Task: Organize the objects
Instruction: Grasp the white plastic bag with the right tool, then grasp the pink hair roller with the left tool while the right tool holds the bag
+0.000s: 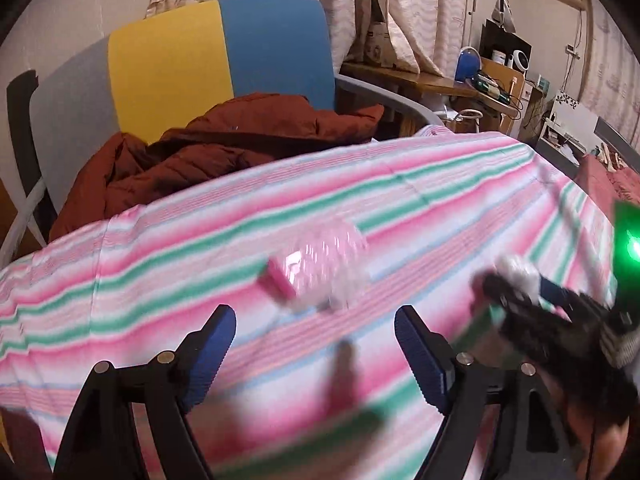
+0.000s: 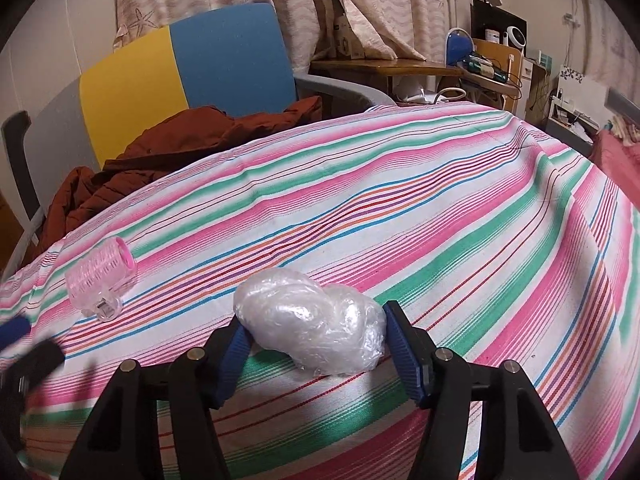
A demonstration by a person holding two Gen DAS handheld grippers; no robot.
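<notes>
A crumpled clear plastic bag [image 2: 316, 322] lies on the striped tablecloth [image 2: 400, 208], and my right gripper [image 2: 314, 322] is shut on it, a blue pad on each side. A pink clear hair roller [image 2: 100, 276] lies on the cloth to its left. In the blurred left wrist view the roller [image 1: 320, 268] lies just ahead of my left gripper [image 1: 316, 320], which is open and empty above the cloth. The right gripper [image 1: 560, 320] with the bag [image 1: 516, 270] shows at that view's right edge.
A chair with a yellow and blue back [image 2: 180, 68] stands behind the table with a rust-red jacket [image 2: 168, 148] piled on it. A wooden desk [image 2: 400, 66] with clutter stands at the back right. Curtains hang behind.
</notes>
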